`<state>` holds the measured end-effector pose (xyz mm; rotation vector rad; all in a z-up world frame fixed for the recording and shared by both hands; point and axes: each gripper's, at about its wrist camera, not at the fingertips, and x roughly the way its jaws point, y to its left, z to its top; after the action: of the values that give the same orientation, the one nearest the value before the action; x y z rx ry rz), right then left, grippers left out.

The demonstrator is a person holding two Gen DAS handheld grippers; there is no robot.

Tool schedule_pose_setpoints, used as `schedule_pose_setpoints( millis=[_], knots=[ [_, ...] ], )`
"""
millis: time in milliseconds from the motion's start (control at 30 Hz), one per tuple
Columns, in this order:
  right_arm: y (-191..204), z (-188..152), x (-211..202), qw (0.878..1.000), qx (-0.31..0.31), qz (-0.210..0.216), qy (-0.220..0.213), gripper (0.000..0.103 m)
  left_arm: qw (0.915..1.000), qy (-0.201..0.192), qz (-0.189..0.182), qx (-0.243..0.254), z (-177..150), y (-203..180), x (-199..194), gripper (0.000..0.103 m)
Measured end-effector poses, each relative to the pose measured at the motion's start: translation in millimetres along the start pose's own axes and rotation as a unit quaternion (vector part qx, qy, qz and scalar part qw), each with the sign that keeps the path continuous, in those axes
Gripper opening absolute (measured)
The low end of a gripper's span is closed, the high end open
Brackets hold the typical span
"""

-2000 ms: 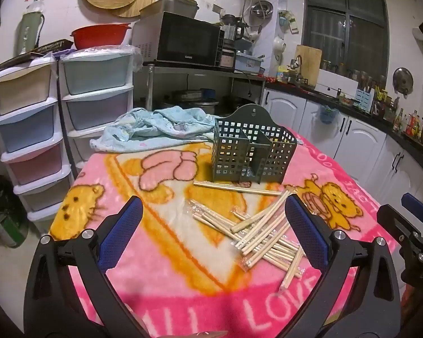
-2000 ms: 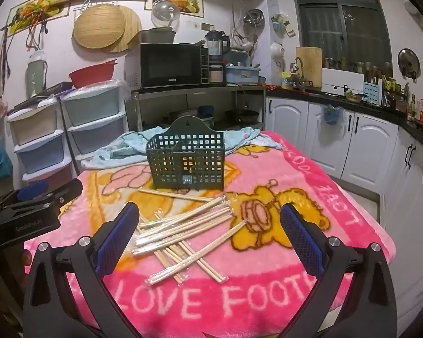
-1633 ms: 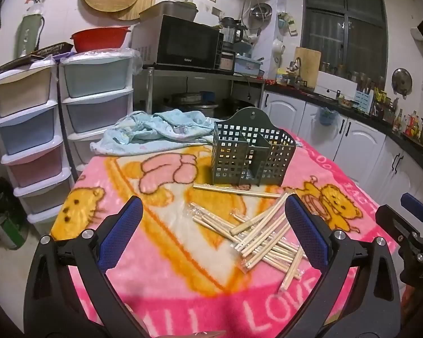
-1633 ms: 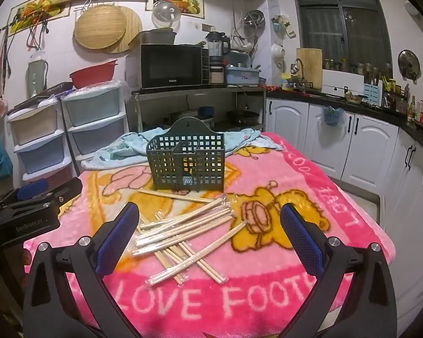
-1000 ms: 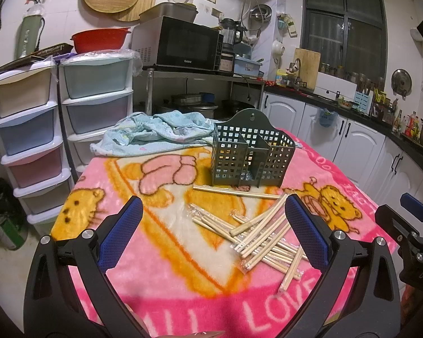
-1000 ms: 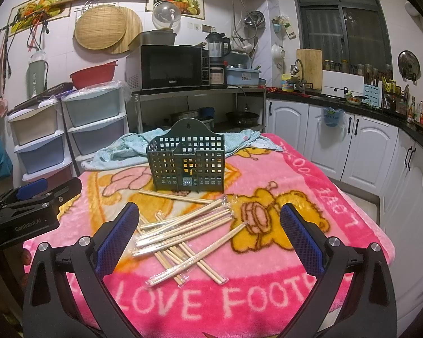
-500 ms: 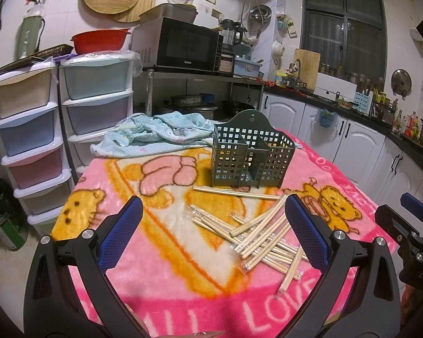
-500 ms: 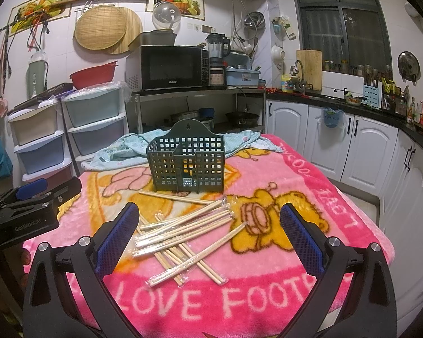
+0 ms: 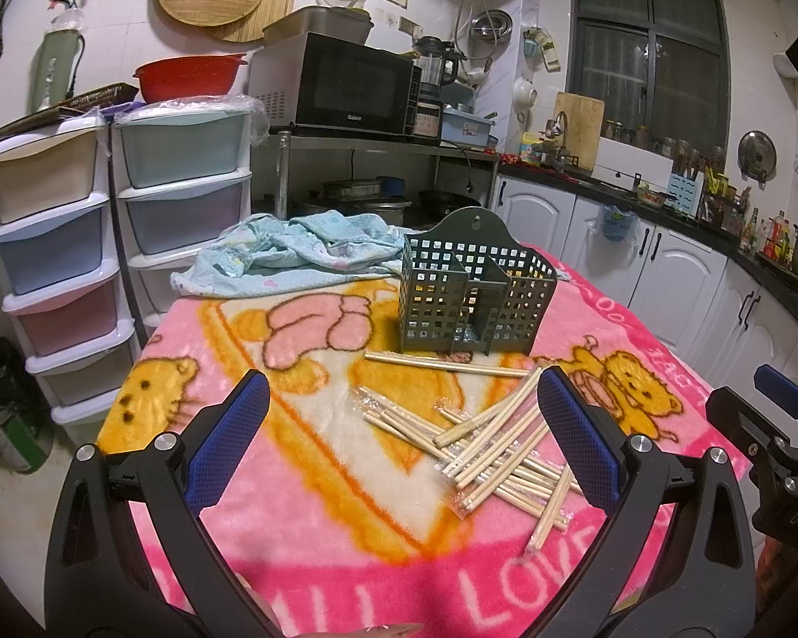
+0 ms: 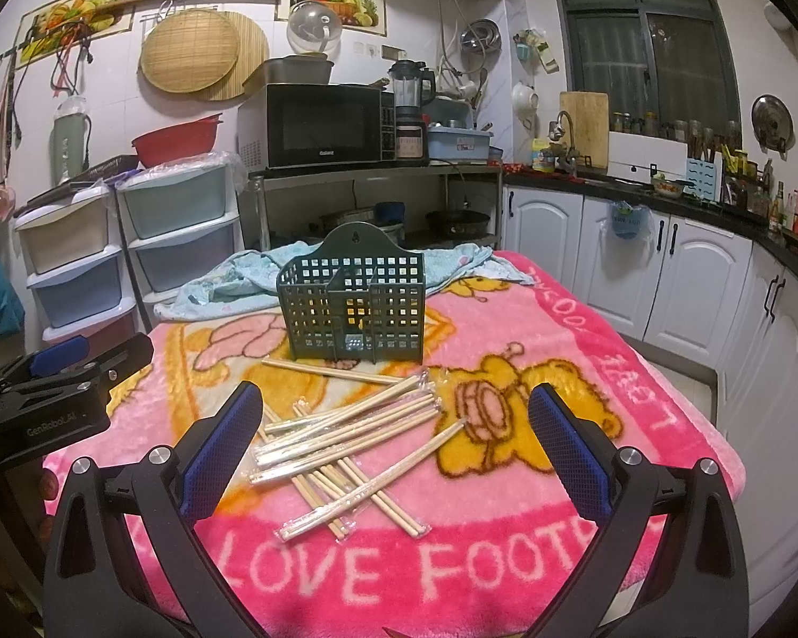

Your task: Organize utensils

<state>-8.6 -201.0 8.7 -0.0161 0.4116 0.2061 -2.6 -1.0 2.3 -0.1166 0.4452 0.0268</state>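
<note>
Several pairs of wooden chopsticks in clear wrappers lie in a loose pile on the pink blanket; they also show in the right wrist view. A dark green slotted utensil holder stands upright behind them, also in the right wrist view. One pair lies just in front of the holder. My left gripper is open and empty, held above the near edge. My right gripper is open and empty, also short of the pile.
A pink cartoon blanket covers the table. A light blue cloth is bunched at the far edge. Plastic drawer towers stand left of the table, white cabinets to the right. The other gripper shows at the side of each view.
Almost nothing has changed. Both grippers stay open and hover in place; the views shift only slightly. The chopsticks and holder have not moved.
</note>
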Motion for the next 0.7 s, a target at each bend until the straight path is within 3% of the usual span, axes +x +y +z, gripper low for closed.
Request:
schedule_pose_setpoints(
  millis=[700],
  knots=[
    [10.4,7.0,8.4,0.998,-0.031,0.059,0.02,0.097,0.9989,0.021,-0.012,-0.039,7.9,27.5,7.4,0.093]
  ],
)
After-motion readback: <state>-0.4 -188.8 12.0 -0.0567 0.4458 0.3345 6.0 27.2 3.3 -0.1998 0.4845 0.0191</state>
